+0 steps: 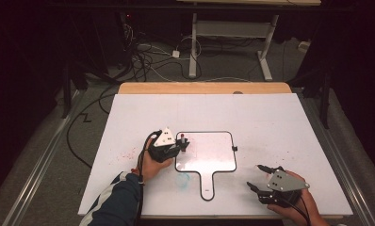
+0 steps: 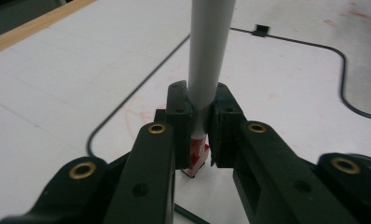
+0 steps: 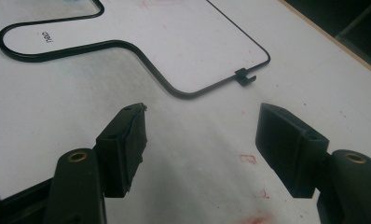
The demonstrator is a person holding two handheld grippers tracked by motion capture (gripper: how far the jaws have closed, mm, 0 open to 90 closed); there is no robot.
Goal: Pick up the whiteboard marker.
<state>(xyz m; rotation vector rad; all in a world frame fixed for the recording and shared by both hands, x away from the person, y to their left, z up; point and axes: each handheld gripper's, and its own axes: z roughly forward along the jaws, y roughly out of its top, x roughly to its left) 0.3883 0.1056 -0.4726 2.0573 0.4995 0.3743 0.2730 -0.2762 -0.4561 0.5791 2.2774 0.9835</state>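
A small white board (image 1: 211, 153) with a black rim and a handle lies flat on the table's white sheet (image 1: 270, 127). My left gripper (image 1: 182, 147) is at the board's upper left corner, shut on a grey marker (image 1: 182, 138). In the left gripper view the jaws of the left gripper (image 2: 200, 126) clamp the marker's barrel (image 2: 210, 56) upright, with its red tip (image 2: 198, 156) down on the board (image 2: 277, 70). My right gripper (image 1: 255, 176) rests near the front right edge. It is open with nothing between its jaws (image 3: 202, 135), and it faces the board (image 3: 174, 42).
A pale blue object (image 1: 183, 180) lies beside the board's handle (image 1: 207, 188). Red smudges (image 1: 129, 153) mark the sheet at the left. A wooden table edge (image 1: 204, 88) runs along the back, with cables (image 1: 148, 61) and a desk's legs (image 1: 193, 47) on the floor beyond.
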